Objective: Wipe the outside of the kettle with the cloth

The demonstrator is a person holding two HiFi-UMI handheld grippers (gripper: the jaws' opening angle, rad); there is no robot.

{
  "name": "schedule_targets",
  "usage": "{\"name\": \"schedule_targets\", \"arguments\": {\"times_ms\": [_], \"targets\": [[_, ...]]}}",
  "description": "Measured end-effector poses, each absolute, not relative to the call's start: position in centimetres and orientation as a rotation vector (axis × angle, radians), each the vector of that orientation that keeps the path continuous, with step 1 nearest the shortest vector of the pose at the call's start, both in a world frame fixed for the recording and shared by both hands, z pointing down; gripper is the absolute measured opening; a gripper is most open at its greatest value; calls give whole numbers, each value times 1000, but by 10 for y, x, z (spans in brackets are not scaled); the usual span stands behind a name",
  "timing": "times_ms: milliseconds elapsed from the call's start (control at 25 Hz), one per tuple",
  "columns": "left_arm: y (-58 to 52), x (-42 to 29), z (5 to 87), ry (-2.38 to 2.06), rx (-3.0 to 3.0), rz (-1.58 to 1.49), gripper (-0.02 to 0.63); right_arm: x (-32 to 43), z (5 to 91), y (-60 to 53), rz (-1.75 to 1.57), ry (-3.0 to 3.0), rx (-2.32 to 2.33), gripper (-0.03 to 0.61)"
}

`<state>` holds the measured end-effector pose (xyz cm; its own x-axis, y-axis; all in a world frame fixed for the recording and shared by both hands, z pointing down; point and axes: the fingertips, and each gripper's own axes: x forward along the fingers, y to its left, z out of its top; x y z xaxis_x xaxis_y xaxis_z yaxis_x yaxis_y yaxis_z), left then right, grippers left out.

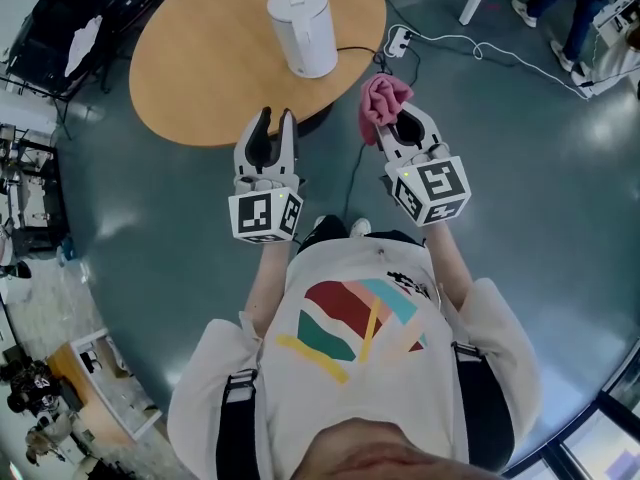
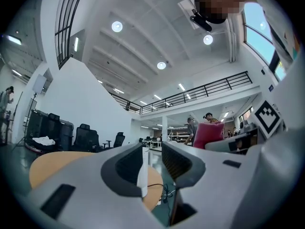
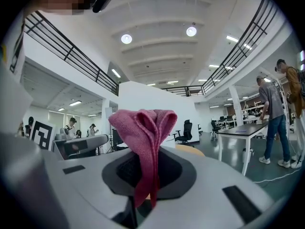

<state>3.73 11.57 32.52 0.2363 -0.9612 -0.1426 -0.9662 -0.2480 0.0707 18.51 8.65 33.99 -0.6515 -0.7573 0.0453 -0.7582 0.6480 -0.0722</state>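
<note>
A white kettle (image 1: 303,28) stands upright on the round wooden table (image 1: 200,58), toward its far right side. My left gripper (image 1: 276,118) hovers over the table's near edge, shut with nothing in it. In the left gripper view the kettle (image 2: 143,175) shows as a white sliver past the jaws of that gripper (image 2: 152,149). My right gripper (image 1: 397,120) is just off the table's right edge, shut on a pink cloth (image 1: 380,98). The cloth (image 3: 143,128) sticks up in a bunched fold from the right gripper (image 3: 145,151). Both grippers are well short of the kettle.
A power strip (image 1: 398,38) and cables lie on the grey floor right of the table. Black chairs (image 1: 70,28) crowd the upper left. A person's legs (image 1: 560,8) show at the upper right. A dark desk (image 3: 243,128) with people beside it stands at the right.
</note>
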Motion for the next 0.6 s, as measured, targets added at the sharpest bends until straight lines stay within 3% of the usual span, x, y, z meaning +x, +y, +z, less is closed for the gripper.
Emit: {"name": "schedule_targets", "arguments": {"times_ms": [600], "targets": [[103, 37, 330, 1906, -2474, 231, 169, 190, 340, 78, 118, -2823, 1320, 48]]}}
